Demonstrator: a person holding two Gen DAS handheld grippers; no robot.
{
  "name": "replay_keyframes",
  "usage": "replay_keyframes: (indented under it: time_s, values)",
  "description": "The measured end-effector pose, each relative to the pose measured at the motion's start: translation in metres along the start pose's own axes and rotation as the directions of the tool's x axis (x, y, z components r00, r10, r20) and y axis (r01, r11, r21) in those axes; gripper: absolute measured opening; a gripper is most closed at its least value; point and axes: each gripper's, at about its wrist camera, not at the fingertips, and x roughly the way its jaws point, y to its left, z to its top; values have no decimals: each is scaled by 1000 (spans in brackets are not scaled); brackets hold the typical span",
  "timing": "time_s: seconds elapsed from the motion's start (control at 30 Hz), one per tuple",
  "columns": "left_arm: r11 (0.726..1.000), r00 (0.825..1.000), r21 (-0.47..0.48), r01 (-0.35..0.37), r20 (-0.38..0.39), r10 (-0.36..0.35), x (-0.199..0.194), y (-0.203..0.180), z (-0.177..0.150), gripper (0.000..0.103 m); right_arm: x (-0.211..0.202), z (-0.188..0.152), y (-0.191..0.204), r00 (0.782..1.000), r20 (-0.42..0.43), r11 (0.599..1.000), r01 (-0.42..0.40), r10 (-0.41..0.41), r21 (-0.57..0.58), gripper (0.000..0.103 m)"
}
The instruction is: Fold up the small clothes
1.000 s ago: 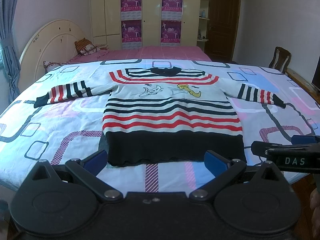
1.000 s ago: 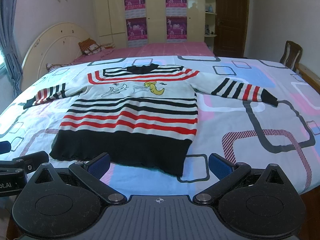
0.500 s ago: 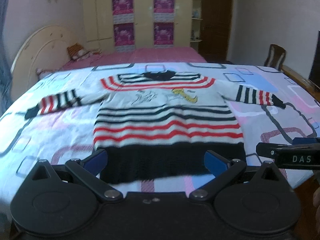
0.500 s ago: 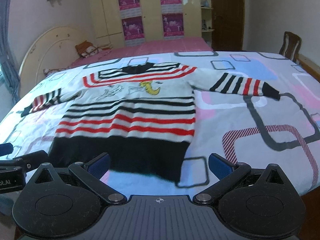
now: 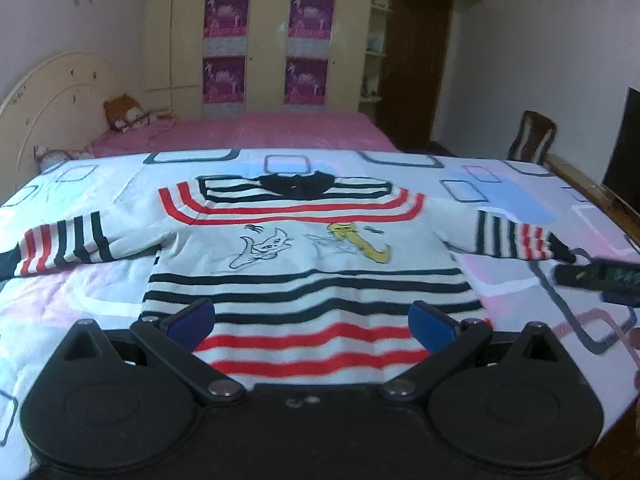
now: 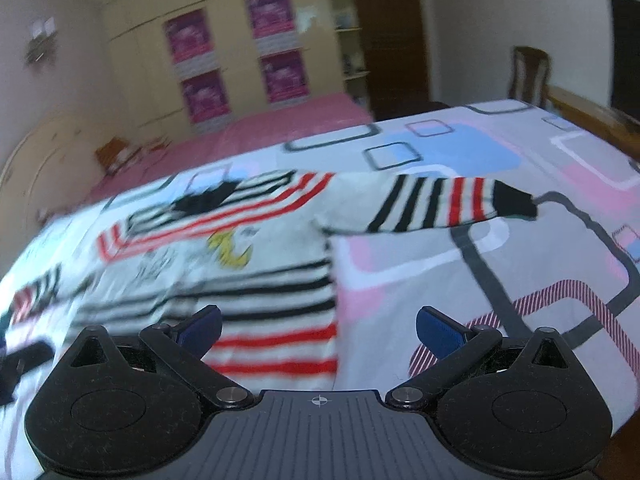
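A small striped sweater [image 5: 308, 264] lies flat on the bed, sleeves spread out, with red, black and white stripes and a cat drawing on the chest. My left gripper [image 5: 310, 320] is open and empty above its lower red stripes. My right gripper [image 6: 318, 326] is open and empty over the sweater's right side edge [image 6: 280, 272]. The right sleeve [image 6: 440, 204] stretches ahead of it to the right. The right gripper also shows in the left wrist view [image 5: 600, 276], beside the right cuff. The sweater's hem is hidden under both grippers.
The patterned bedsheet [image 5: 520, 184] covers the bed. A pink bed [image 5: 248, 132] with a cream headboard [image 5: 52, 92] stands behind it. A wardrobe with posters [image 5: 264, 48] is at the back. A wooden chair [image 5: 534, 136] and a dark screen [image 5: 624, 148] are on the right.
Both grippers have moved forward over the sweater, so its black hem has gone out of sight. The right gripper has swung toward the right sleeve; its view is blurred by motion.
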Motion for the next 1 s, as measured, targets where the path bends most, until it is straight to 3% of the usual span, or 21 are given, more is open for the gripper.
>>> replay_keyframes:
  time_s: [0.07,0.1,0.13,0.17,0.2,0.33,0.5,0.53,0.57,0.63,0.73,0.87,0.97,1.0]
  values:
    - [1000,1000,-11,-16,-7,16,19,4,9,103,8,11,-14,999,33,998,37,-39,49,103]
    - [1000,1000,-26,-5,-17,5,27,8,11,103,13,18,-24,997,50,996,59,-63,72,98]
    - [999,999,-45,9,-33,-10,37,10,16,101,17,23,-32,995,57,993,78,-84,92,82]
    - [998,998,-51,33,-46,-35,46,10,18,100,23,29,-42,994,46,989,94,-100,116,46]
    - [997,997,-50,53,-56,-56,55,8,20,96,29,33,-51,993,33,985,104,-110,140,41]
    - [999,996,-34,35,-79,-38,93,-7,27,103,61,51,-99,991,19,965,126,-134,232,41]
    - [999,989,-43,-22,-148,16,140,-27,41,103,124,65,-170,988,-32,914,152,-151,375,42]
    - [999,988,-39,-8,-154,2,148,-30,45,103,139,69,-187,986,-43,899,163,-159,407,47]
    - [1000,988,-30,1,-156,-6,156,-35,49,103,148,70,-198,985,-41,887,167,-165,431,64]
    - [1000,987,-5,-29,-156,28,169,-44,57,103,166,73,-223,987,-35,859,156,-159,488,69]
    - [998,984,-13,-54,-169,51,189,-53,67,103,186,75,-246,993,-39,835,112,-108,539,68]
    - [998,981,-11,-68,-180,65,202,-62,74,103,194,72,-253,995,-26,829,96,-97,551,62]
    - [998,980,-2,-62,-190,61,209,-66,76,103,193,71,-248,990,-25,840,129,-137,527,49]
    - [998,980,-1,-58,-188,57,211,-66,78,103,192,70,-249,990,-19,836,129,-140,534,40]
